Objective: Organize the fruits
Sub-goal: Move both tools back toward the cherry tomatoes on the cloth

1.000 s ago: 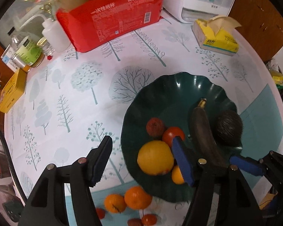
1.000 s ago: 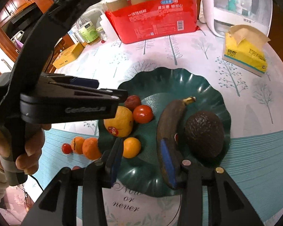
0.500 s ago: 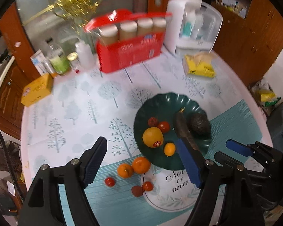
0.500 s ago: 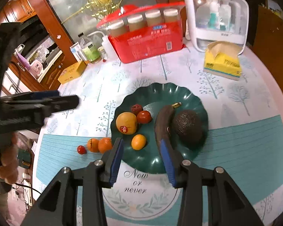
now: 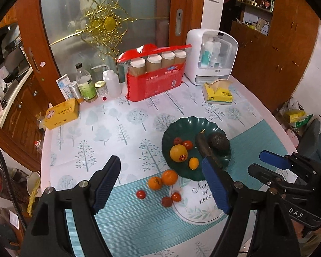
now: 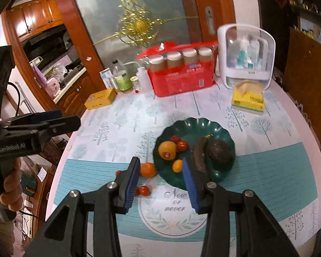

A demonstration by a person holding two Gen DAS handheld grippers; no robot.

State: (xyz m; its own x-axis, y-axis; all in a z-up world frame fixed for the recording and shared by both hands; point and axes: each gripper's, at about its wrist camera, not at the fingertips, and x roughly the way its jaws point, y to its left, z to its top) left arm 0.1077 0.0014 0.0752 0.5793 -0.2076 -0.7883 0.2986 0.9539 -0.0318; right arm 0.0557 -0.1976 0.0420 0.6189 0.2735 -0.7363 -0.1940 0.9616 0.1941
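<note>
Left wrist view: both tongs, left (image 5: 160, 184) and right (image 6: 160, 182), gape empty above plate (image 5: 171, 132).

A dark green scalloped plate (image 5: 171, 131) holds an orange (image 5: 178, 153), a kumquat (image 5: 193, 163), two small red fruits, a blackened banana (image 5: 204, 147) and an avocado (image 5: 218, 141). Two tangerines (image 5: 162, 180) and three small red fruits lie just beside it.

At the back of the round surface with the tree-print cloth (image 5: 109, 128) stands a red plastic pack of four white-lidded jars (image 5: 156, 75), with a white plastic cosmetics case with a clear front (image 5: 213, 57) beside it. A yellow tissue pack (image 5: 218, 92) lies just in front of the case. Well to the left, a yellow cardboard box (image 5: 62, 113) sits near a green-labelled glass bottle (image 5: 85, 83) and a white squeeze bottle (image 5: 112, 82).
</note>
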